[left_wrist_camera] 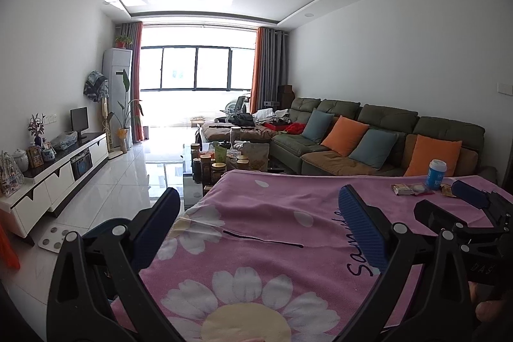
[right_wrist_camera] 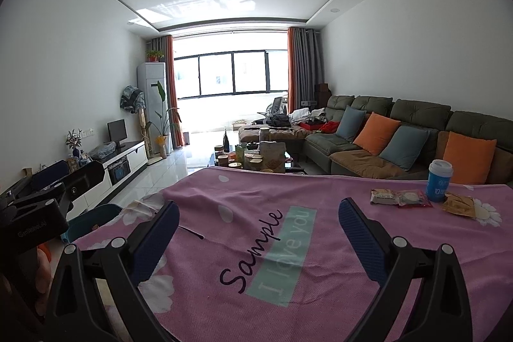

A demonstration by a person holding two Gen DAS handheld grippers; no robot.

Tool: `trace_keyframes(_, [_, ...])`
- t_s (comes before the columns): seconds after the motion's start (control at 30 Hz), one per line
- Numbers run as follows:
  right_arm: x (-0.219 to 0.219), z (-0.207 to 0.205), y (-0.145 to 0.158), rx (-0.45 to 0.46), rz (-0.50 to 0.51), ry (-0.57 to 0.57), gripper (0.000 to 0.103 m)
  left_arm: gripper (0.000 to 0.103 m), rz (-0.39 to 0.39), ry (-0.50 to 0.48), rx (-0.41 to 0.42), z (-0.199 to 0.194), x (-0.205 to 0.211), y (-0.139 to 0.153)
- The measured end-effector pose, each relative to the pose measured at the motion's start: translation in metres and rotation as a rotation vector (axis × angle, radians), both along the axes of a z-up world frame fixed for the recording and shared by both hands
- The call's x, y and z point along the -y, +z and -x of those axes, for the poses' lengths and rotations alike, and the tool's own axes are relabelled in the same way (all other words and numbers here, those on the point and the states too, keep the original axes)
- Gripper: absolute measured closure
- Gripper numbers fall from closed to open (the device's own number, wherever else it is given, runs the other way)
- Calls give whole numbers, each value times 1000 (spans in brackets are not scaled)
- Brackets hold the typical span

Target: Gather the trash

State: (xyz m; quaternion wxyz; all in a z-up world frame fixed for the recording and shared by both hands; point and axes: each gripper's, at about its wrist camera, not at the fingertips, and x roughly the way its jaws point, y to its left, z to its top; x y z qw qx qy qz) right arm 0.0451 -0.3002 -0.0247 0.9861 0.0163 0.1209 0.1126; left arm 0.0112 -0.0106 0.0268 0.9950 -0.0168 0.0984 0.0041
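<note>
A pink flowered cloth (right_wrist_camera: 288,181) covers the table. At its far right lie a pale snack packet (right_wrist_camera: 384,196), a red-edged wrapper (right_wrist_camera: 413,198) and a crumpled brown wrapper (right_wrist_camera: 458,204), beside an upright blue cup (right_wrist_camera: 439,181). In the left wrist view they show as the packet (left_wrist_camera: 402,188) and cup (left_wrist_camera: 435,174). A thin black stick (right_wrist_camera: 190,231) lies on the cloth. My right gripper (right_wrist_camera: 259,207) is open and empty, well short of the wrappers. My left gripper (left_wrist_camera: 259,193) is open too, over the cloth's left part. A teal bin (right_wrist_camera: 93,220) stands off the table's left edge.
Beyond the table stands a coffee table (left_wrist_camera: 189,181) crowded with jars. A green sofa (right_wrist_camera: 416,114) with cushions runs along the right wall, a white TV cabinet (left_wrist_camera: 57,178) along the left. A white scale (left_wrist_camera: 54,239) lies on the tiled floor.
</note>
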Motion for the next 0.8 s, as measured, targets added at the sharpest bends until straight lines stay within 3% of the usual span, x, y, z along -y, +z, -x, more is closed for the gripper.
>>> trace_keyframes(0.8, [5,9,4,41,19,-61,7,6,-11,48,41,-3,11,-6])
